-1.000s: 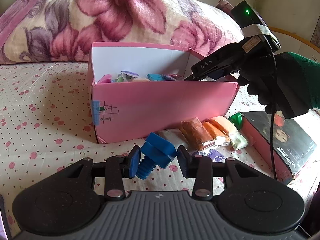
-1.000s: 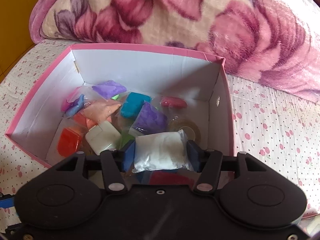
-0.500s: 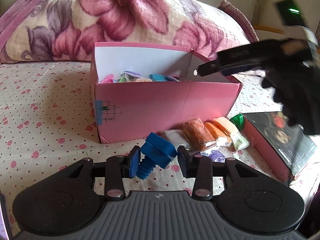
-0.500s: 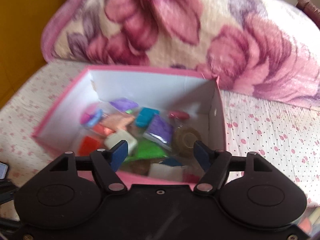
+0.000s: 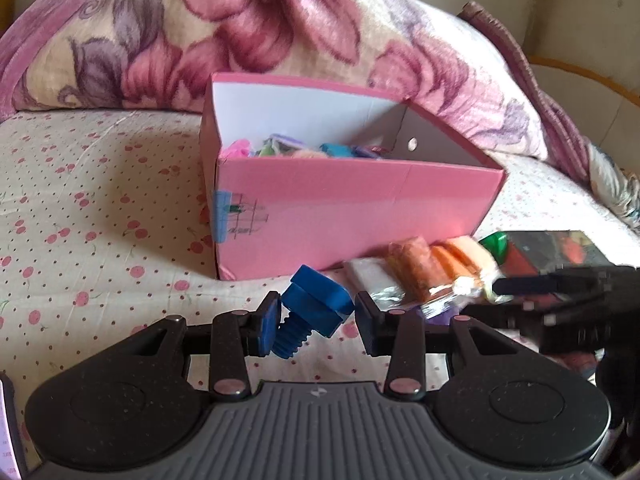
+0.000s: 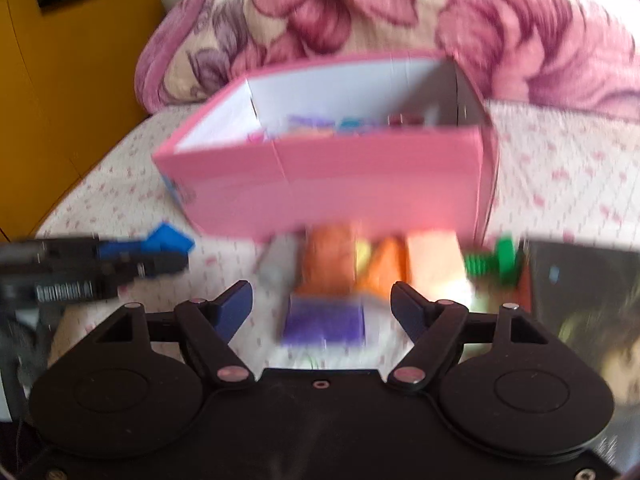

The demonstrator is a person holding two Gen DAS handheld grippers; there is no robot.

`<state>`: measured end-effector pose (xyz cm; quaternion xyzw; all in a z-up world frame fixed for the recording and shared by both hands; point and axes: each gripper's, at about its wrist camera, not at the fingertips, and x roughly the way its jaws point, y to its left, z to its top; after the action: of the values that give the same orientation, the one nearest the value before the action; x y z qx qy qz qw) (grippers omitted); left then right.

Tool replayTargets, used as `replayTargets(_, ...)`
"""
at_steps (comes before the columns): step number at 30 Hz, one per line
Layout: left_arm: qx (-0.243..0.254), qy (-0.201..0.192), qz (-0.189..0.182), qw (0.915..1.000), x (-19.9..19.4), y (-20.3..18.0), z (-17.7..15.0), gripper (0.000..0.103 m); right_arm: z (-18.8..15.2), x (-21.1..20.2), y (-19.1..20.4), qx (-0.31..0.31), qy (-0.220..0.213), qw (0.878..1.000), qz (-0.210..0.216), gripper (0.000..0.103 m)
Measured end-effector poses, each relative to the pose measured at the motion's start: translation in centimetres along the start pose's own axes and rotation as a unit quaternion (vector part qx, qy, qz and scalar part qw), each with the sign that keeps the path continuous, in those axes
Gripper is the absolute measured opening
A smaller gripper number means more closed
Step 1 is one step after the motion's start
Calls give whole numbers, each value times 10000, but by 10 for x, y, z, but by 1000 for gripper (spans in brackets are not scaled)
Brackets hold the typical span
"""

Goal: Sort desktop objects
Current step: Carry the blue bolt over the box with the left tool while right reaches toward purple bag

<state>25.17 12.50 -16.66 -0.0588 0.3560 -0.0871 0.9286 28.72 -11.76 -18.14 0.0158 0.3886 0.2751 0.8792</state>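
Note:
My left gripper (image 5: 316, 316) is shut on a blue toy bolt (image 5: 314, 308), held low in front of the pink box (image 5: 344, 216). The box holds several coloured clay packets (image 5: 280, 148). My right gripper (image 6: 322, 308) is open and empty, low over the bed in front of the box (image 6: 340, 192), above a purple packet (image 6: 324, 322). Orange and peach packets (image 6: 332, 260) lie just beyond it. The right gripper also shows at the right of the left wrist view (image 5: 560, 300). The right wrist view is blurred.
A green toy bolt (image 6: 494, 264) lies by a dark book or box lid (image 6: 580, 320) at the right. A large floral pillow (image 5: 240, 32) lies behind the box. The bedsheet (image 5: 80, 200) is dotted with cherries. A yellow wall (image 6: 60, 100) stands at the left.
My right gripper let go of the white packet into the box, opened, and came down in front of the box over the loose packets. My left gripper still holds the blue bolt.

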Motion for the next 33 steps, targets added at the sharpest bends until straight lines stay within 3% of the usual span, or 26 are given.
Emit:
replayTargets(17,351,297,696,9965,18,-16,-6,39,2,23,9,-398,105,9983,404,79)
replayTargets(25,267,108,885,9957,-5,-20,-1,39,2,21,10,-424,269,9974,526,80)
replayTargets(33,215,-370,879,9952,-46,-34,37,39,8,15,10,-290,225,9968,713,83)
